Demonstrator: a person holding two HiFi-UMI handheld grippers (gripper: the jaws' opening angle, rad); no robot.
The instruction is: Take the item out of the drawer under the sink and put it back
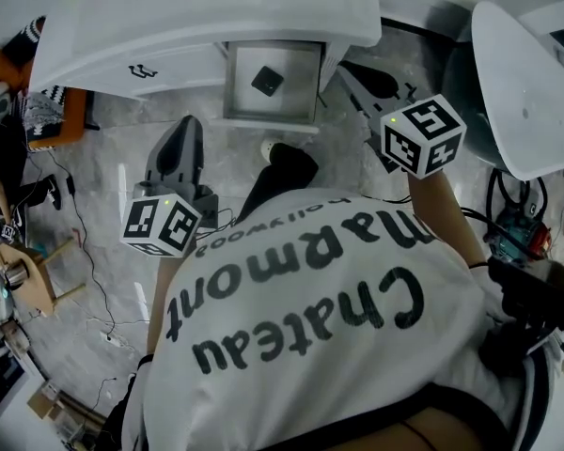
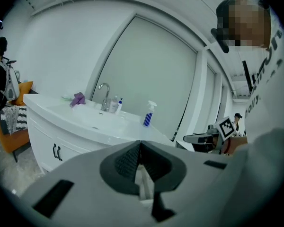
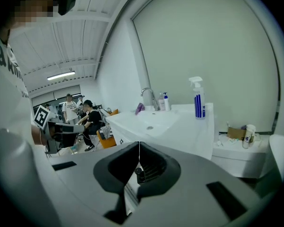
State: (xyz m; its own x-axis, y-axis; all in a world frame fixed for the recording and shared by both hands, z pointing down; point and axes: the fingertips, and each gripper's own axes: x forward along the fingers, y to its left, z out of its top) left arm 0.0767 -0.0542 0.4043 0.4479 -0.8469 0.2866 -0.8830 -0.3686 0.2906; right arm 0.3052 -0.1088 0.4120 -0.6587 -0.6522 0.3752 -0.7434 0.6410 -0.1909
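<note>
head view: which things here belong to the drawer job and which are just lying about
Job: open drawer, dark item inside it, left gripper and right gripper, both shut and empty.
Lying about: spray bottle, purple cloth, soap bottle.

Left gripper (image 2: 140, 144) and right gripper (image 3: 139, 144) jaws together (both empty)

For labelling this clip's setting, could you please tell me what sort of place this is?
Probably a bathroom vanity mock-up inside a workshop or lab: a white sink with faucet, a spray bottle, and other people behind it.
</note>
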